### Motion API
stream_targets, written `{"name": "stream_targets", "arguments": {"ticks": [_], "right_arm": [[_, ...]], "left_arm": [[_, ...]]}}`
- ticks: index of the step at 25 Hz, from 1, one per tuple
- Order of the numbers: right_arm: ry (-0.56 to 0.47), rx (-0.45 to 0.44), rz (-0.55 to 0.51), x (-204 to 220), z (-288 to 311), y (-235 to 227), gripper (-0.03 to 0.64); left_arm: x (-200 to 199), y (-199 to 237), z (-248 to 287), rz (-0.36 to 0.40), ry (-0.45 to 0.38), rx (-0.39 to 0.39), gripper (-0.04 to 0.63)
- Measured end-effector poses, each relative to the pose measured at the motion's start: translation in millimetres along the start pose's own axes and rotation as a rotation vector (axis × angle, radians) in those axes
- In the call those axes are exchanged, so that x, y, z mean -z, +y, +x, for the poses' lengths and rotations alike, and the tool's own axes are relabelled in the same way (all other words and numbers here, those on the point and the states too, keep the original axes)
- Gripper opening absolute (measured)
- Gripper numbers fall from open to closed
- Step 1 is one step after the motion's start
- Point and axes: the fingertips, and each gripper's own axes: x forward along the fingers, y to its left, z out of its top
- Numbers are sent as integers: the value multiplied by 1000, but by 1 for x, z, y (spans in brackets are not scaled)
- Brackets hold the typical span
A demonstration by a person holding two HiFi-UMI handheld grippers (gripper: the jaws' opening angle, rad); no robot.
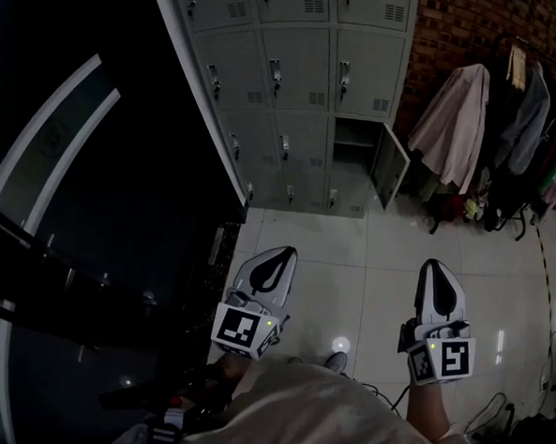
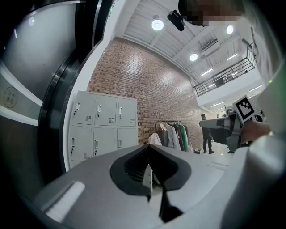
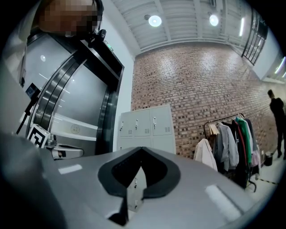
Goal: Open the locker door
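Note:
A bank of grey lockers point(image 1: 296, 86) stands against the brick wall ahead; the lockers point(image 2: 105, 127) also show in the left gripper view, and the same lockers point(image 3: 145, 127) in the right gripper view. One bottom locker at the right end has its door point(image 1: 390, 167) swung open; the other doors are closed. My left gripper point(image 1: 281, 252) and right gripper point(image 1: 434, 265) hang side by side over the tiled floor, well short of the lockers. Both are shut with nothing held. The left gripper's point(image 2: 149, 145) tips meet, and so do the right gripper's point(image 3: 142, 149).
A clothes rack point(image 1: 509, 137) with hanging coats stands right of the lockers. A dark curved wall point(image 1: 91, 205) runs along the left. Cables point(image 1: 528, 429) lie on the floor at the right. A person point(image 2: 206, 132) stands far off beyond the rack.

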Motion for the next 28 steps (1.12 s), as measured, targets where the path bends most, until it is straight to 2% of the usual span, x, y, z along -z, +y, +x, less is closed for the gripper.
{"name": "stream_targets", "arguments": {"ticks": [9,24,26,28], "right_arm": [[2,28,12,8,-7,9,0],[27,18,10,9,-15,12,0],[31,15,11,8,-16,11,0],[39,13,14,10,-15,11,0]], "left_arm": [[6,5,-11,-18,4,5,55],[11,0,-21,-43,17,-10,55],[7,-1,-20,-48,9,-11,55],[1,-1,-19,-77,-34,5,55]]}}
